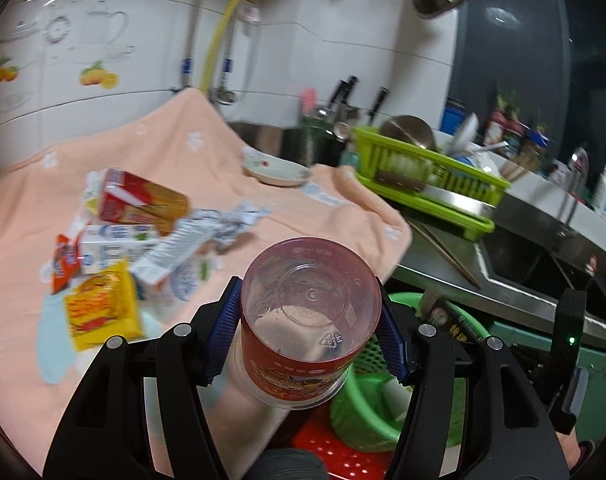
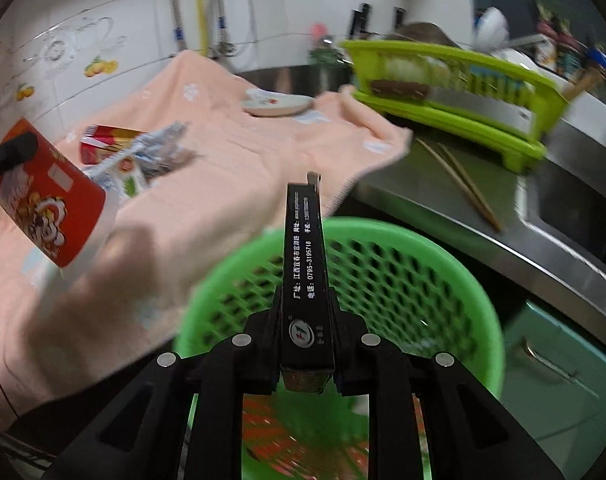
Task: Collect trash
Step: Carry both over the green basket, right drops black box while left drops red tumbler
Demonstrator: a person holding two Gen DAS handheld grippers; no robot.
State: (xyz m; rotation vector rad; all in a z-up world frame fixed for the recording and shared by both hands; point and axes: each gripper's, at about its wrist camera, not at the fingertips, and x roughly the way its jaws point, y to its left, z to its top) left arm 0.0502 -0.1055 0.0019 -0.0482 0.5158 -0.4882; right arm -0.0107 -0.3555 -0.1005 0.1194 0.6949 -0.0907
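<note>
The plastic cup (image 1: 309, 320) with its red printed band is clamped between the blue pads (image 1: 225, 332) of the left tongs (image 1: 311, 332), bottom toward the camera, held over the edge of the bench above the green basket (image 2: 479, 320). The right tongs (image 2: 307, 304) are closed on a flat black box (image 2: 305, 264), which points out over the basket's open mouth. Neither item is released yet.

Inside the basket little can be made out — its contents are blurred.

Remaining on the peach cloth (image 1: 183, 152) covering the bench: a red carton (image 1: 143, 200), a white carton (image 1: 115, 244), a yellow packet (image 1: 103, 308), a small orange wrapper (image 1: 65, 260) and crumpled foil (image 1: 231, 220).

Judgement: collection is underway, two pieces at the point of disposal, at least five pieces outstanding.
</note>
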